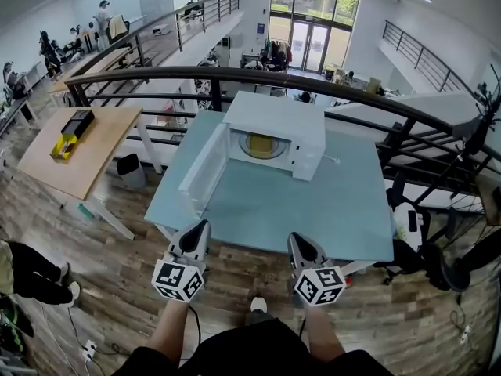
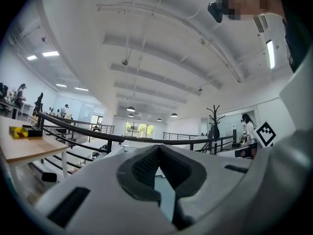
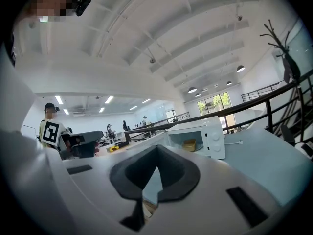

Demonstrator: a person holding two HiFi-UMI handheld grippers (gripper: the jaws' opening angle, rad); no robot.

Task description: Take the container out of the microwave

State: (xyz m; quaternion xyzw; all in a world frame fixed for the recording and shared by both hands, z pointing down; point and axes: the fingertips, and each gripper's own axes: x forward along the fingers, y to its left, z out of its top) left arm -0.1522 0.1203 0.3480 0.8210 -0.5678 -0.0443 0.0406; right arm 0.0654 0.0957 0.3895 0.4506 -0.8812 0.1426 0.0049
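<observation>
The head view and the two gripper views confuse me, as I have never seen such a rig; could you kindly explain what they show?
There is no robot here: a person holds a two-jaw tool in each hand. The head view comes from a camera on the person's head, looking down at the left tool and the right tool. The marked cubes are part of the tools. Each gripper view comes from a camera riding on its own tool and looking along its jaws. Both tools have their jaws together and hold nothing. Ahead stands a pale blue table with a white microwave on it, its door swung open. Inside sits a yellow container, not yet taken out.
</observation>
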